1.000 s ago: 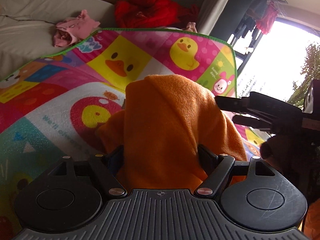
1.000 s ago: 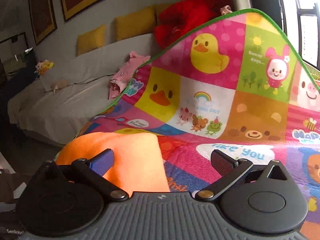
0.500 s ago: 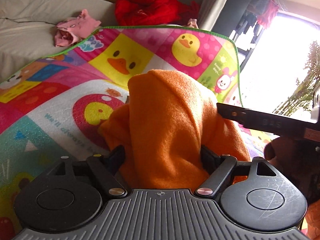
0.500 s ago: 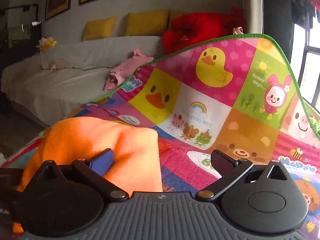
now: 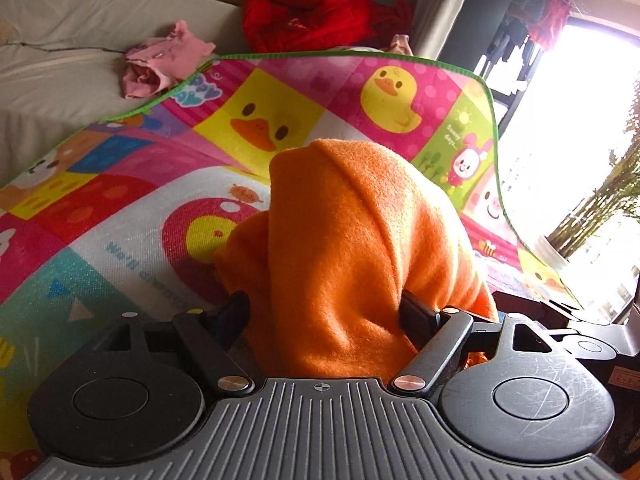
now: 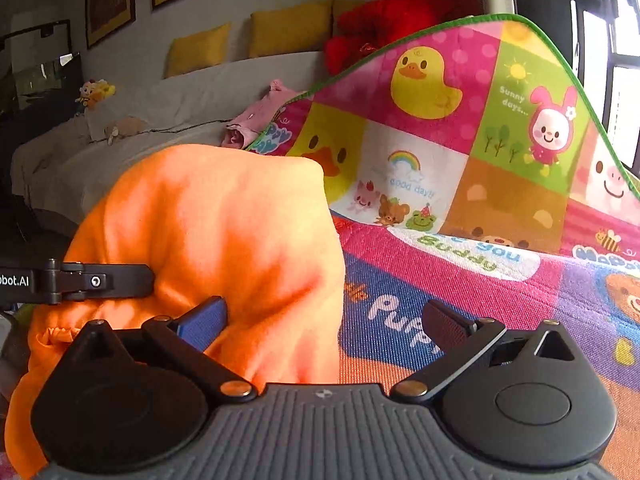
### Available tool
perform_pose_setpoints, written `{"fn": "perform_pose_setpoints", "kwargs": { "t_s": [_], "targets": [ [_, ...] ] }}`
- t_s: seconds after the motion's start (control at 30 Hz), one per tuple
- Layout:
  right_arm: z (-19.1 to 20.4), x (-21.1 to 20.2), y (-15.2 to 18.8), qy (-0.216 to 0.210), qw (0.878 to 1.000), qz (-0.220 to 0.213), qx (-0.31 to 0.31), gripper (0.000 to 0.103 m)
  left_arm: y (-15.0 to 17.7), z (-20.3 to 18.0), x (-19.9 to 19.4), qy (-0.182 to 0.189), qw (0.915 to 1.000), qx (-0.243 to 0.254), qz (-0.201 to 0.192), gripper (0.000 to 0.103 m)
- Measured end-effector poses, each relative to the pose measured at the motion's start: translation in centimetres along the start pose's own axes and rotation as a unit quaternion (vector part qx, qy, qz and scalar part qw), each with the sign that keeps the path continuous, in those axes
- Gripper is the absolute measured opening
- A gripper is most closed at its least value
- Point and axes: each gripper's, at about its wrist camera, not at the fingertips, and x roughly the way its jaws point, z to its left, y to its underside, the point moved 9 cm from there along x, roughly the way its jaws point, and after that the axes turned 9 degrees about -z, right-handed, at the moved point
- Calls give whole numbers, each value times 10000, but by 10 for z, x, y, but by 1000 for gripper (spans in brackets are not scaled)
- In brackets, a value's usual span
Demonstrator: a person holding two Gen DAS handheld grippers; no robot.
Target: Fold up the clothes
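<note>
An orange fleece garment (image 5: 352, 248) stands bunched up on a bright cartoon play mat (image 5: 132, 216). My left gripper (image 5: 324, 304) is closed wide on the bundle, with both pads pressed into its sides. In the right wrist view the same garment (image 6: 224, 232) fills the lower left. My right gripper (image 6: 324, 312) is open: the blue left pad (image 6: 204, 320) touches the cloth and the right finger (image 6: 444, 324) is free over the mat (image 6: 460, 280). Part of the left gripper (image 6: 96, 280) shows at the left edge there. The right gripper's body (image 5: 580, 336) sits low at the right of the left wrist view.
The mat's far side curls up, edged in green (image 6: 520, 20). Behind it is a grey-covered sofa (image 5: 60, 40) with a crumpled pink garment (image 5: 160, 60), a red plush heap (image 5: 320, 12) and yellow cushions (image 6: 288, 32). A bright window (image 5: 580, 120) is on the right.
The right gripper has sunk and moved in against the orange bundle, which now looms larger in its view. The left gripper and its hold look unchanged.
</note>
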Motion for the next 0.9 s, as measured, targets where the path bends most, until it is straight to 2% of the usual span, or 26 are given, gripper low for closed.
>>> {"fn": "perform_pose_setpoints", "kwargs": {
  "t_s": [0.23, 0.33, 0.47, 0.6, 0.73, 0.83, 0.9],
  "targets": [
    [-6, -5, 2, -8, 9998, 1, 195, 103, -3, -8, -8, -199, 9996, 216, 23, 85],
    [-6, -14, 0, -9, 9999, -24, 167, 103, -7, -11, -23, -241, 9994, 229, -38, 84],
    [-6, -37, -5, -222, 9995, -48, 214, 103, -7, -27, -58, -234, 9975, 651, -110, 88],
    [-9, -67, -2, -262, 9996, -51, 69, 103, 10, -47, -101, -365, 9965, 754, -10, 94],
    [-17, -99, 20, -184, 9997, 88, -137, 103, 54, -53, -134, -983, 9928, 443, 518, 99],
    [-22, -118, 42, -41, 9991, 223, -353, 103, 89, -56, -140, -1379, 9863, 381, 825, 102],
    [-26, -122, 56, 32, 9976, 336, -598, 103, 99, -56, -133, -1684, 9810, 432, 858, 103]
  ]
}}
